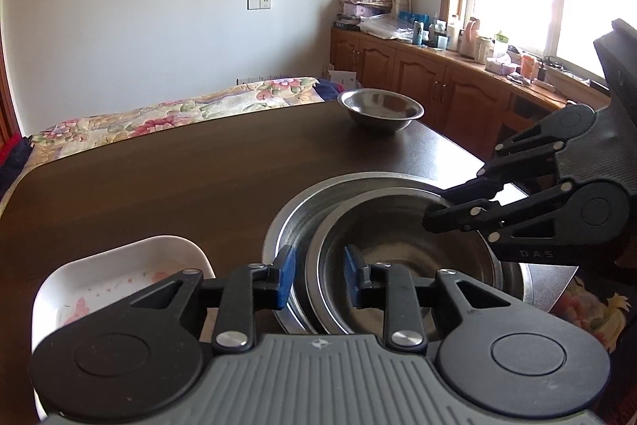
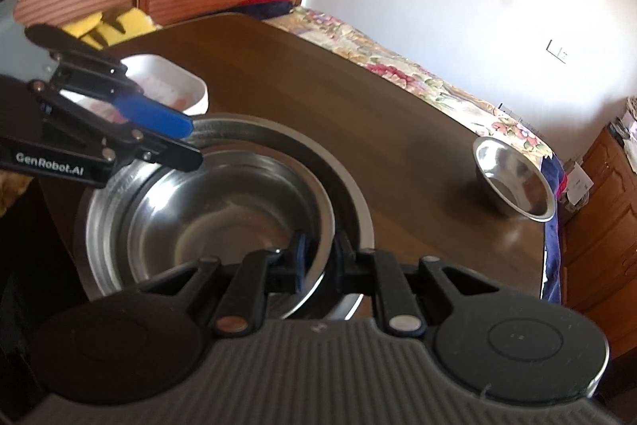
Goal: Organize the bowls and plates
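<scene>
Both hand-held grippers, left (image 1: 319,275) and right (image 2: 320,257), seem clamped on the inner bowl's (image 2: 223,210) rim, nested in the basin (image 2: 350,186); beyond it, on the desk (image 1: 159,170), another bowl (image 1: 380,108).

the right gripper (image 2: 318,259) fills the bottom of the frame, its jaws pinched on the near rim of an inner steel bowl (image 2: 223,214), one blue pad inside the bowl and the other outside. that bowl sits nested in a larger steel bowl (image 2: 350,194) on the dark wooden tabletop (image 2: 358,98). the left gripper (image 2: 191,142) reaches in from the left edge, its blue-padded jaws close together over the far rims of the nested bowls. a white rectangular dish (image 2: 183,82) rests behind it at upper left. a small steel bowl (image 2: 513,184) stands alone at right, near the tabletop's edge, with a floral bedspread (image 2: 398,66) beyond.
</scene>
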`<action>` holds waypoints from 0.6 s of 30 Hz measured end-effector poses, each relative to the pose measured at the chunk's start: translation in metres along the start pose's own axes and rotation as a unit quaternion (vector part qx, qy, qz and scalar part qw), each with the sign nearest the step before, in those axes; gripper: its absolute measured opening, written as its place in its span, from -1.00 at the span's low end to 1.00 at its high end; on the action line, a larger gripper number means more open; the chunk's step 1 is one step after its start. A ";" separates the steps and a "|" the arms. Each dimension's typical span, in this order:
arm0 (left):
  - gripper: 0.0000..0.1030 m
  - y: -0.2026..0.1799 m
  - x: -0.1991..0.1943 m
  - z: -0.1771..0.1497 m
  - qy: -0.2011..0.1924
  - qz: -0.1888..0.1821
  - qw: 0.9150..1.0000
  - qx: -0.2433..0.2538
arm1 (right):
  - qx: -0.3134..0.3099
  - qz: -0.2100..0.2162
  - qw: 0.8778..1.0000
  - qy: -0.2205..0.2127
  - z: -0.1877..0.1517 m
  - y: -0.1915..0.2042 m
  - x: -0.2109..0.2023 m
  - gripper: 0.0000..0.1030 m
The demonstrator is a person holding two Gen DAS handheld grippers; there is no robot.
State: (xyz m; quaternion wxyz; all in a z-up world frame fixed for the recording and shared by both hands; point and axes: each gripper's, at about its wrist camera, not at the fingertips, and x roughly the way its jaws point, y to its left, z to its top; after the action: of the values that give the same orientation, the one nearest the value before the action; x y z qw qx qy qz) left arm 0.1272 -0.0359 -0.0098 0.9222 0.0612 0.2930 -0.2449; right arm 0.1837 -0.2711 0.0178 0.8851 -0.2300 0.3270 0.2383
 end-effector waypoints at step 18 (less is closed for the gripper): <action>-0.44 -0.004 0.008 0.000 0.004 0.000 1.000 0.000 | 0.025 0.012 0.999 -0.036 0.010 -0.003 -0.001 -0.35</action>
State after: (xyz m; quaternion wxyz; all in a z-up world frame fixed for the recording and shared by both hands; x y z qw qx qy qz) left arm 0.1310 -0.0422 -0.0145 0.9211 0.0619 0.2965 -0.2447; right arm 0.1894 -0.2682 0.0263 0.8990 -0.1951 0.3030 0.2489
